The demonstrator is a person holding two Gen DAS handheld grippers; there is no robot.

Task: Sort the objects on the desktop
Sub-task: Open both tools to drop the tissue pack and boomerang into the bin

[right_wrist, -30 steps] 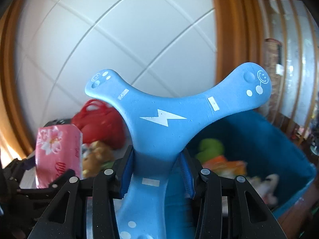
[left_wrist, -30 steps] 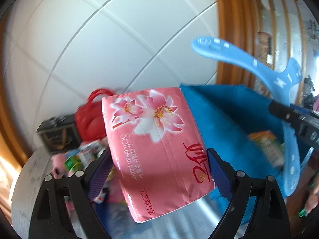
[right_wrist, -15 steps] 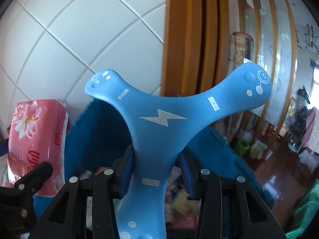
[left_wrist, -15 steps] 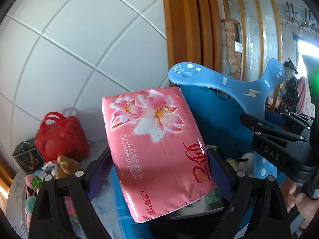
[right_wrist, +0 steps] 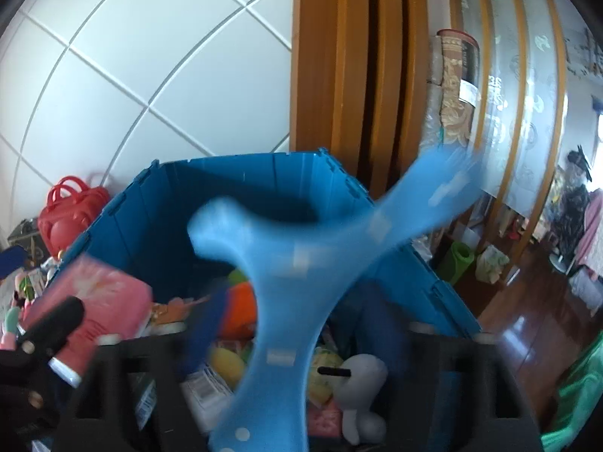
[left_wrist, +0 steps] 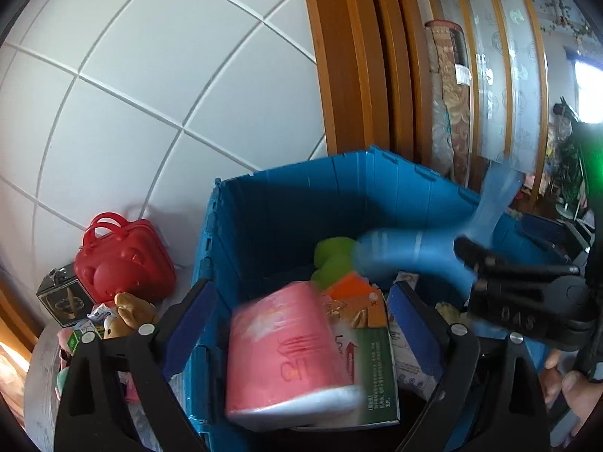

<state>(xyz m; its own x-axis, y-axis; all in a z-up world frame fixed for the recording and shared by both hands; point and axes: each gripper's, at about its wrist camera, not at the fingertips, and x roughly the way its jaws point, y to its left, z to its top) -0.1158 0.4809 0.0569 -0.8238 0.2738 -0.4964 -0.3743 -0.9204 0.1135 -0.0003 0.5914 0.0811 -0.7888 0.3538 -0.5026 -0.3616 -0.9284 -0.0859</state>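
My left gripper (left_wrist: 301,312) is open over the blue crate (left_wrist: 286,203). The pink tissue pack (left_wrist: 286,350), blurred, drops between its spread fingers onto the boxes inside; it also shows in the right wrist view (right_wrist: 98,301). My right gripper (right_wrist: 305,324) is open over the same crate (right_wrist: 241,173). The blue three-armed boomerang (right_wrist: 294,275) is blurred and tilted, loose between its fingers, and also shows in the left wrist view (left_wrist: 422,248). The crate holds a green toy (left_wrist: 335,256), orange boxes and a white plush (right_wrist: 361,376).
A red toy handbag (left_wrist: 120,260), a small black box (left_wrist: 64,297), a brown teddy (left_wrist: 128,312) and small packets lie on the table left of the crate. White tiled wall behind, wooden door frame (left_wrist: 361,75) at the right. The dark wooden floor (right_wrist: 535,324) lies beyond.
Both grippers opened. The tissue pack left my left gripper and drops into the crate. The boomerang slipped loose from my right gripper and tilts downward. Both views now look down into the crate.
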